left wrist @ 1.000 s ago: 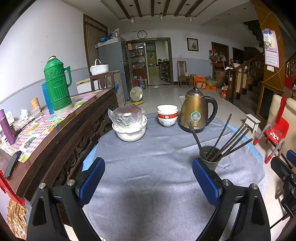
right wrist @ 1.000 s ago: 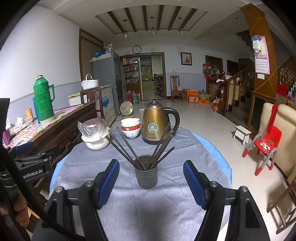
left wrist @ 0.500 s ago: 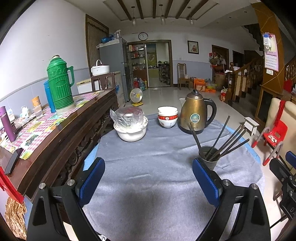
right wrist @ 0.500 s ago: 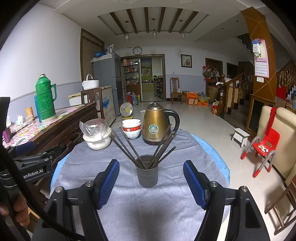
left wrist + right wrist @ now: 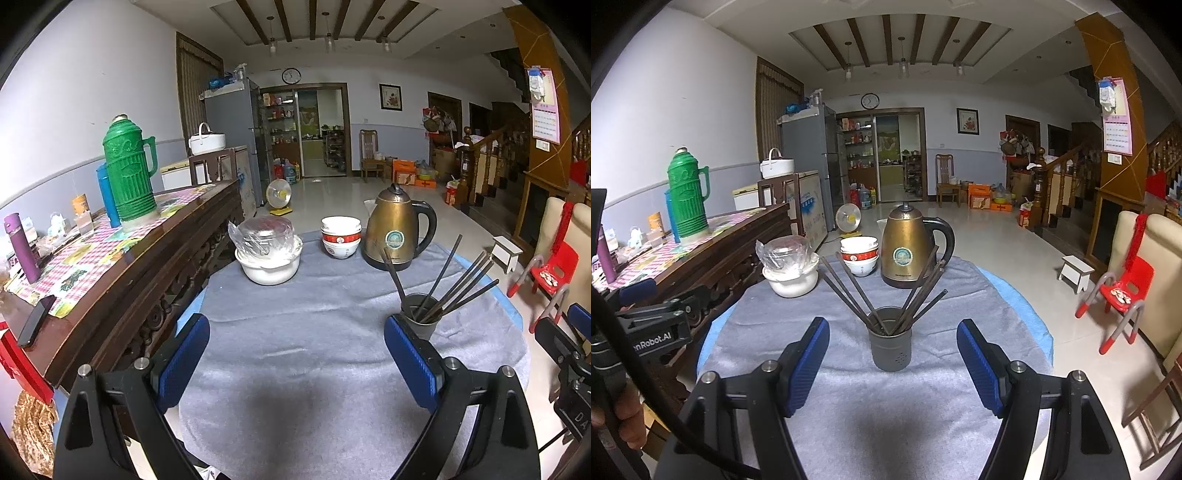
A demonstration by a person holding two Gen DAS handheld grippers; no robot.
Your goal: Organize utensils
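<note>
Chopsticks (image 5: 882,295) stand fanned in a grey cup (image 5: 890,345) on the cloth-covered table (image 5: 849,424), leaning out left & right, tips up. Cup sits dead ahead of right gripper (image 5: 892,363), just beyond its fingertips, centred btwn them. Left gripper (image 5: 295,363) has the cup off to its right. Both spread wide, holding nothing. Right hand's nearer, I'd say.

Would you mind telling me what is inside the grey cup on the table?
The grey cup holds a bundle of dark chopsticks, fanned out and leaning on its rim. Their lower ends and the cup's bottom are hidden by its wall.
</note>
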